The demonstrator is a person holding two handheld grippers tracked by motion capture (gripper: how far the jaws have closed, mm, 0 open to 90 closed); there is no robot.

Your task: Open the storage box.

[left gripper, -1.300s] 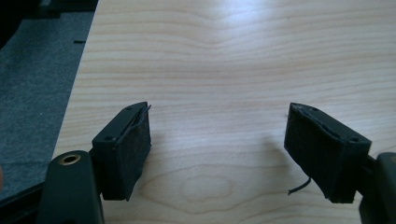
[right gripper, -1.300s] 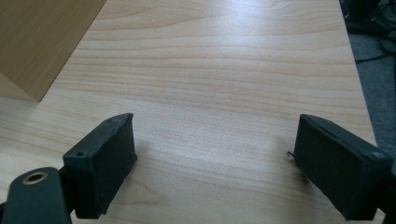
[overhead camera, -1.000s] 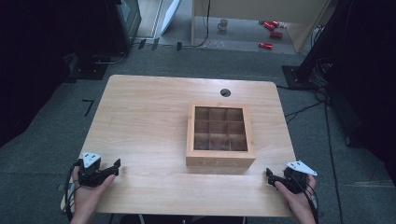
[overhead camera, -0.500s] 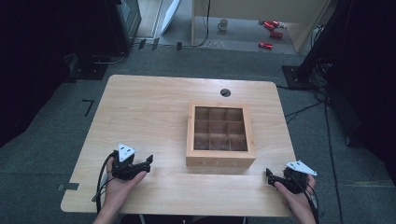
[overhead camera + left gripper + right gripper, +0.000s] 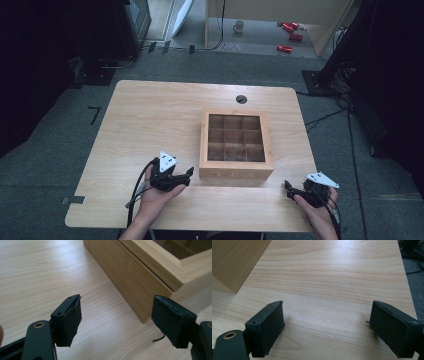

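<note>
A wooden box (image 5: 236, 172) with a lid window over a grid of compartments sits right of the table's middle. My left gripper (image 5: 187, 173) is held just left of the box's near left corner, open, with nothing between its pads. In the left gripper view the box (image 5: 130, 272) rises close ahead and to the right of my left gripper (image 5: 117, 307). My right gripper (image 5: 287, 186) rests near the table's front right corner, open and empty, pointing left. In the right gripper view my right gripper (image 5: 327, 315) faces bare wood, with the box's corner (image 5: 234, 262) at the upper left.
The light wooden table (image 5: 150, 115) has a round cable hole (image 5: 241, 99) behind the box. Its front edge lies close under both hands. On the floor beyond stand a mug (image 5: 239, 26) and red cans (image 5: 290, 35); cables run at the right.
My left gripper has moved right along the table's front, from near the left corner up to the box's near left corner. The right gripper has stayed put.
</note>
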